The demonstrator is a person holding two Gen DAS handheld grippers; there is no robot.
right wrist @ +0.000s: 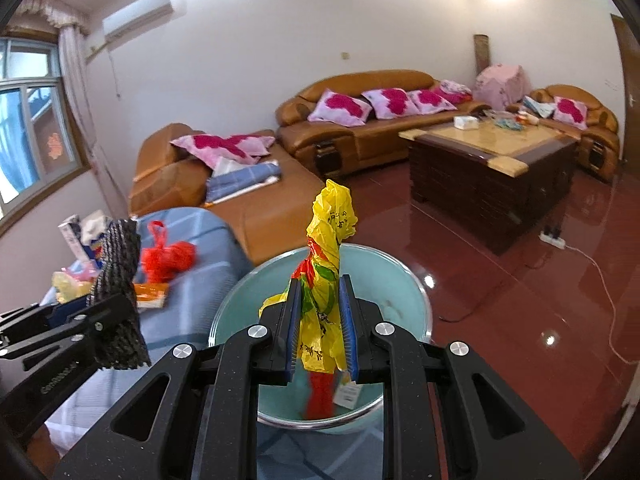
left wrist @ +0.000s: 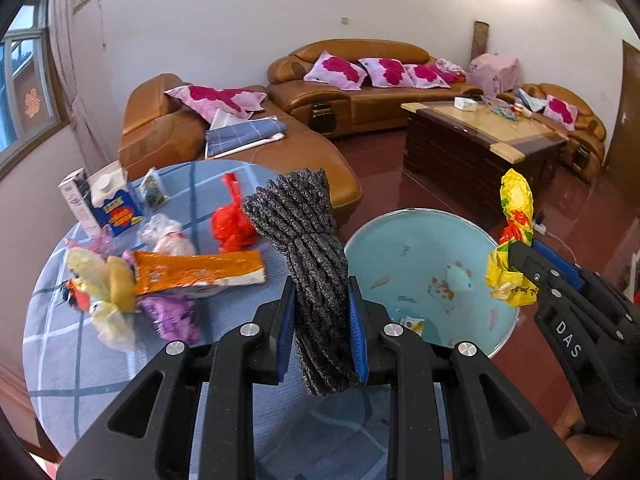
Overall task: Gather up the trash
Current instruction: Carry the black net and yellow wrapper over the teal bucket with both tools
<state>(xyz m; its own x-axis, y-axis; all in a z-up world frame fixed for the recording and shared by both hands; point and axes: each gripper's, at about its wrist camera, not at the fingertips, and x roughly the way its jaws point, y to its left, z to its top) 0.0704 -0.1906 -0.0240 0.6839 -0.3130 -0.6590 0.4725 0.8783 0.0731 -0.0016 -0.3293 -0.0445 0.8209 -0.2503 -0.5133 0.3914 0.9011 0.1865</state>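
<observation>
One dark woven bundle (left wrist: 316,280) is clamped in the left gripper (left wrist: 322,332) at the rim of the blue bin (left wrist: 496,344); it is judged soft and light, best pinched mid-length. One crumpled yellow wrapper (right wrist: 326,280), judged flimsy, is clamped in the right gripper (right wrist: 320,328) above the bin. About seven more scraps are counted on the bench (left wrist: 80,360) beside the bin.

The teal bin (left wrist: 432,276) mouth gapes open; wrappers (left wrist: 192,272) crowd the round table (left wrist: 60,360) beside it.
</observation>
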